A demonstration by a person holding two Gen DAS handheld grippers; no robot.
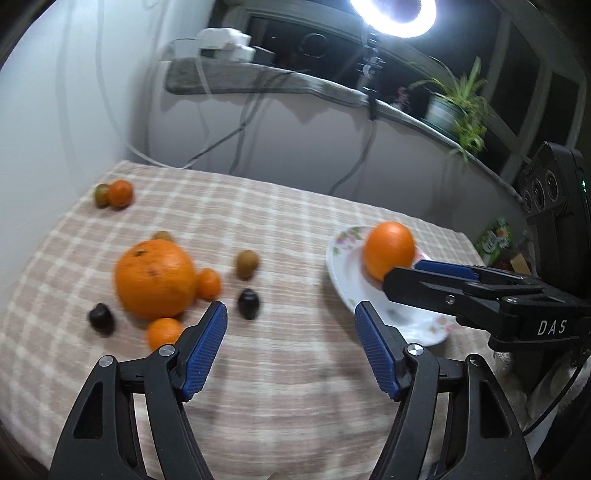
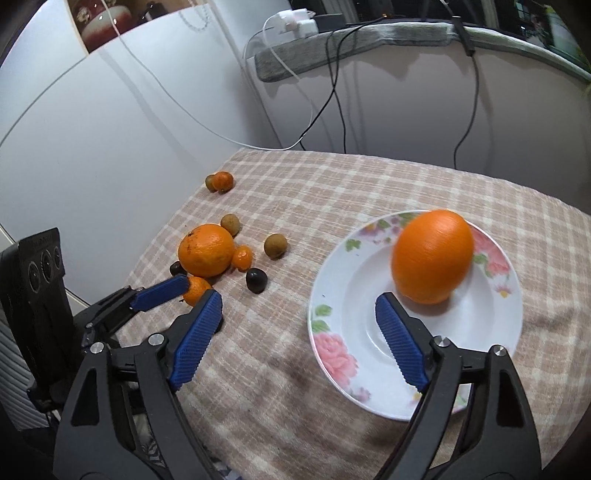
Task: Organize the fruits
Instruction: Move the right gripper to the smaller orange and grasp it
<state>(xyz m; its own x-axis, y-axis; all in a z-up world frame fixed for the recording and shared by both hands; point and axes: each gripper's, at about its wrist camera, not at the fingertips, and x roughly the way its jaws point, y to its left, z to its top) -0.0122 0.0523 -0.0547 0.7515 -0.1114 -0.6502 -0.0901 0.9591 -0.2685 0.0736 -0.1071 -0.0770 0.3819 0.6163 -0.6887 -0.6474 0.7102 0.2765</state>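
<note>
A large orange [image 2: 432,255] lies on the white flowered plate [image 2: 332,295], also seen in the left wrist view [image 1: 389,249]. A second large orange [image 1: 155,277] sits on the checked cloth among small oranges [image 1: 165,332], brown longans [image 1: 246,263] and dark fruits [image 1: 248,303]. My left gripper [image 1: 291,314] is open and empty above the cloth, right of this cluster. My right gripper [image 2: 299,299] is open and empty, one finger over the plate just below the orange.
A small orange and a longan [image 1: 114,192] lie at the far left corner of the table. Cables hang down the wall behind. A shelf with a potted plant [image 1: 458,107] and a ring light [image 1: 393,14] stands behind the table.
</note>
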